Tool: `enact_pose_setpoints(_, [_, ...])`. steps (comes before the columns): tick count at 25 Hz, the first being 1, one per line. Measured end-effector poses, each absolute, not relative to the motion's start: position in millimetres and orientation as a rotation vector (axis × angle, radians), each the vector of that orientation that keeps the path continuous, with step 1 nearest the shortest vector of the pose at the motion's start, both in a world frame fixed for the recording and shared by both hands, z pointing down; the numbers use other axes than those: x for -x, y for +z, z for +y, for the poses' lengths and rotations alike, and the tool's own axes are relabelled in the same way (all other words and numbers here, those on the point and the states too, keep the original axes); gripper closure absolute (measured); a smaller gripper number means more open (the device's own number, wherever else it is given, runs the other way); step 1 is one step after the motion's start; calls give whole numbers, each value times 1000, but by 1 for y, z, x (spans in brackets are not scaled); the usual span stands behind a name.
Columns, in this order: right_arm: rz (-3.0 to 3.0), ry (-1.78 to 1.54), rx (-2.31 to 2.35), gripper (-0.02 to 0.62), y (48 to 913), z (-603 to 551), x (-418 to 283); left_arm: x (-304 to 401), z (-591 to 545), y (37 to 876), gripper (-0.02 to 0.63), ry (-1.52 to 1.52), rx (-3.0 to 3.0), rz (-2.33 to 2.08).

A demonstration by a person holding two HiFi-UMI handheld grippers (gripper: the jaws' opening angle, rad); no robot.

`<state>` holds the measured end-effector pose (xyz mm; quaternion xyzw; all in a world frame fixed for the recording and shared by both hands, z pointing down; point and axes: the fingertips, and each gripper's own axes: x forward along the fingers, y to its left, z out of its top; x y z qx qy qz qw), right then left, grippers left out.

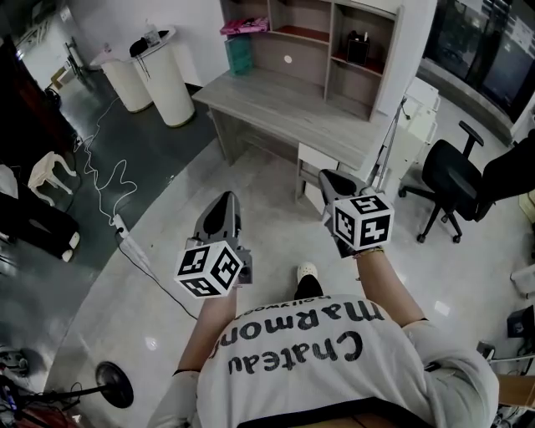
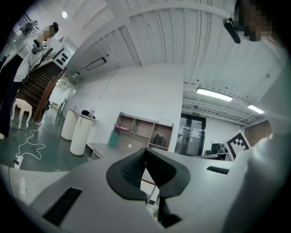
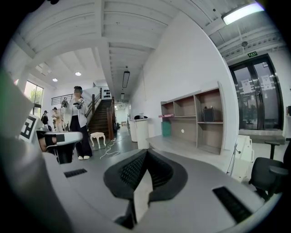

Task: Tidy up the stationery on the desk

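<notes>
A long grey desk (image 1: 284,104) with a shelf hutch (image 1: 326,42) stands a few steps ahead of me. A teal box (image 1: 238,53) sits on it at the left, a pink item (image 1: 244,25) lies on the shelf above, and a black object (image 1: 358,48) stands in a right compartment. My left gripper (image 1: 224,201) is held level over the floor, jaws together with nothing between them (image 2: 145,150). My right gripper (image 1: 331,177) points slightly down toward the desk, also shut and empty (image 3: 146,151). Both are well short of the desk.
Two white cylinder stands (image 1: 159,75) are left of the desk, and a white cable (image 1: 109,180) trails over the floor. A black office chair (image 1: 451,180) and a white cabinet (image 1: 418,125) stand at the right. A person (image 3: 78,123) stands near stairs.
</notes>
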<state>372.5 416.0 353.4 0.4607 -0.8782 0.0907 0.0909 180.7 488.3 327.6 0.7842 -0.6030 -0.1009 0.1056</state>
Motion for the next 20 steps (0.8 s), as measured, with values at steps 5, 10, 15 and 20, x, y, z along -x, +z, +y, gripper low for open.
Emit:
enact_pose_setpoints(5, [-2602, 234, -1346, 583, 356, 385, -364, -178, 459, 334, 591, -275, -2306, -1766])
enact_pose_setpoints(10, [-2622, 232, -1323, 583, 353, 334, -351, -165, 413, 330, 591, -286, -2285, -1786])
enact_pose_setpoints(15, [-2648, 222, -1292, 583, 345, 274, -334, -152, 359, 321, 591, -305, -2279, -1806])
enact_pose_setpoints(20, [-2665, 219, -1267, 583, 336, 216, -324, -145, 305, 316, 591, -306, -2270, -1816])
